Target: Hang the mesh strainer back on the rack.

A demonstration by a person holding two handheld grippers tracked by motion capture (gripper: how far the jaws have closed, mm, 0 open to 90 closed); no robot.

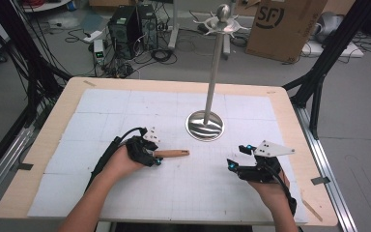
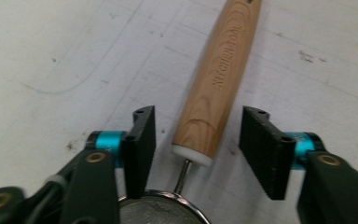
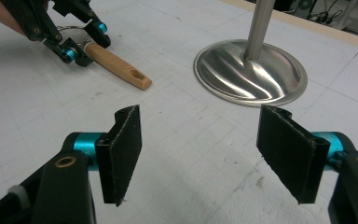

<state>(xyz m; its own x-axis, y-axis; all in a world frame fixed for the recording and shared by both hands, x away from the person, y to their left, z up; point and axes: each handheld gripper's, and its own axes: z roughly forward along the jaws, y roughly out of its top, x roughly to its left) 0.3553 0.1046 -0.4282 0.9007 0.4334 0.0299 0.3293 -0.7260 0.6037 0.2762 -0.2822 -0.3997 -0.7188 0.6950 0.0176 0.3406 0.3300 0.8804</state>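
A strainer with a light wooden handle (image 1: 172, 153) lies flat on the white mat, left of centre. In the left gripper view the handle (image 2: 219, 79) runs away from me between the two jaws, with a gap on each side, and the strainer's wire mesh rim (image 2: 161, 210) sits just under the camera. My left gripper (image 1: 157, 158) (image 2: 199, 113) is open around the handle's near end. My right gripper (image 1: 236, 157) (image 3: 198, 121) hovers open over bare mat at the right, nothing between its pads. The right gripper view also takes in the left gripper (image 3: 87, 39) at the handle (image 3: 119, 65).
A steel stand with a round mirror base (image 1: 205, 125) (image 3: 249, 70) and a tall pole topped by hooks (image 1: 224, 21) rises behind the middle of the mat. The wooden table edge (image 1: 290, 111) frames the mat. Boxes, computers and cables lie on the floor beyond.
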